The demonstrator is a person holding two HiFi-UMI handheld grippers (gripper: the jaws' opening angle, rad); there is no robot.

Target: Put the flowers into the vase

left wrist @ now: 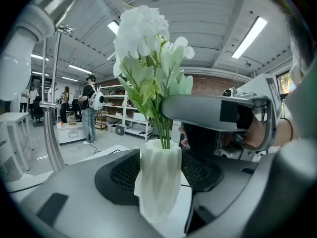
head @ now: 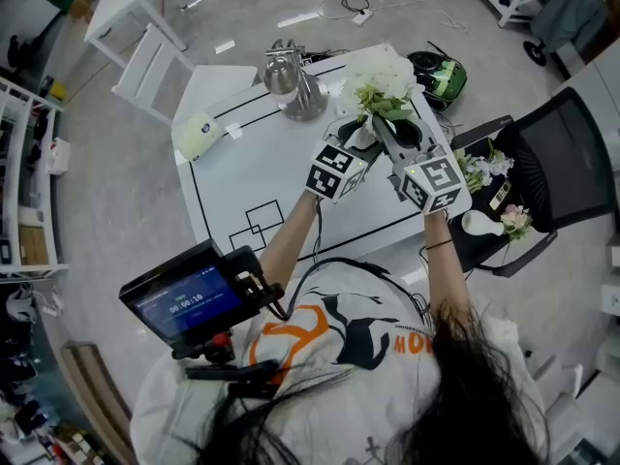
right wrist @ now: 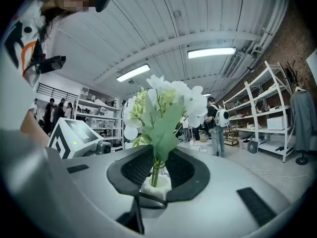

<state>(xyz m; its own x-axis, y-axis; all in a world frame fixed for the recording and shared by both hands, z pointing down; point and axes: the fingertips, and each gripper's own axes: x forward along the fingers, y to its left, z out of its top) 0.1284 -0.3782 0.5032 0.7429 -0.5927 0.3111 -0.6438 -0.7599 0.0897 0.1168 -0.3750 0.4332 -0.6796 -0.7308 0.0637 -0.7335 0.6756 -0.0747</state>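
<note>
The white vase [left wrist: 157,192] stands upright on the bench [head: 252,163], near its far right corner, and the left gripper [left wrist: 159,157] has it between its fingers [left wrist: 119,175]. They are spread wide, with a dark ribbed pad pressed on each side of the faceted body. The flowers [left wrist: 146,38], a white bunch with pale green leaves, rise straight above the vase, and their green stems run down into its mouth. The right gripper [right wrist: 157,170] comes in just above the vase rim, roughly level. Its fingers [right wrist: 136,167] are drawn narrow on the stems below the leaves, with the vase mouth directly beneath them. In the left gripper view the right gripper reaches across from the right of the vase to the stems, with the hand [left wrist: 255,133] behind it. From the head view both grippers meet at the vase, the left one on its near left and the right one on its near right, and the blooms hide the vase from above. A metal stand [head: 291,80] sits on the bench to the far left of the vase, apart from it. A small pale packet [head: 199,134] lies well left of the vase at the bench edge. A black chair [head: 552,153] stands right of the vase, off the bench, with more loose blooms [head: 481,168] on its seat.
</note>
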